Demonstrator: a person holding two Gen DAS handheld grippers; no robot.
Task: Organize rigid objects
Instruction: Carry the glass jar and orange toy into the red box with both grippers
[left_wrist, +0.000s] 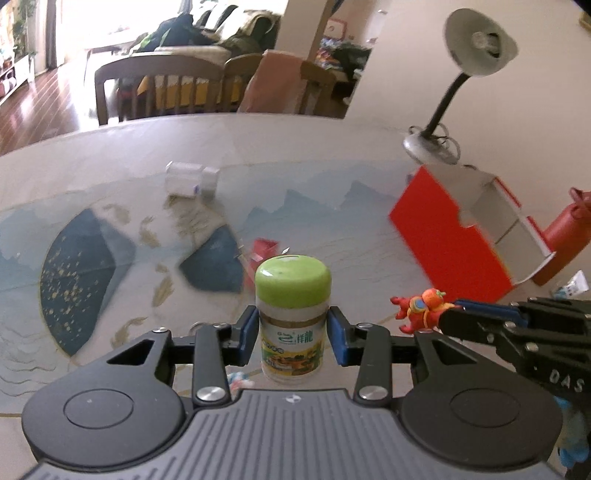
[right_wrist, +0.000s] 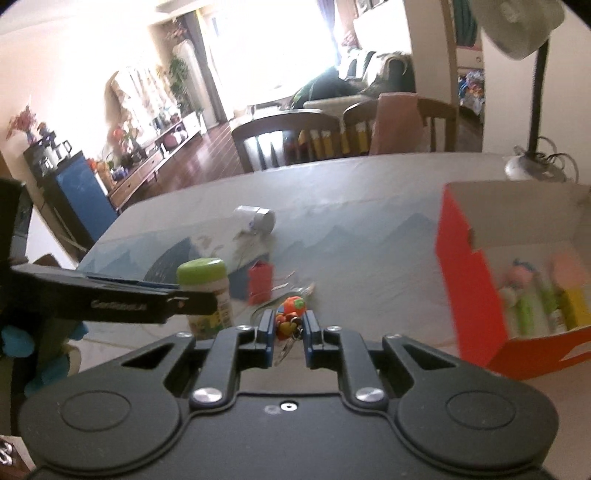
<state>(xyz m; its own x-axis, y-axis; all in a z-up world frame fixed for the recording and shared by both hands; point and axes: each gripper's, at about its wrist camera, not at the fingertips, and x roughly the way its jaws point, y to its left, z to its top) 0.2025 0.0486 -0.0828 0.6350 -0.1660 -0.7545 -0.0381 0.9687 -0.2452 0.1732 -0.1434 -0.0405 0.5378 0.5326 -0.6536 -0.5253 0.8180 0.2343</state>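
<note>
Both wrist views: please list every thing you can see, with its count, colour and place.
jar: 1, clear with green lid, upright between the left gripper's fingers.
toy figure: 1, orange and red, between the right gripper's fingers.
box: 1, red outside and white inside, open, on the right of the table; small toys lie in it, blurred.
small red object: 1, red, mid-table behind the jar.
white container: 1, white, lying on its side at the far part of the table.
desk lamp: 1, grey shade, black neck, far right.
red bottle: 1, right of the box.
table: 1, blue-grey patterned cover.
chairs: dark wood, beyond the table.
left gripper: black, blue pads.
right gripper: black, blue pads.
</note>
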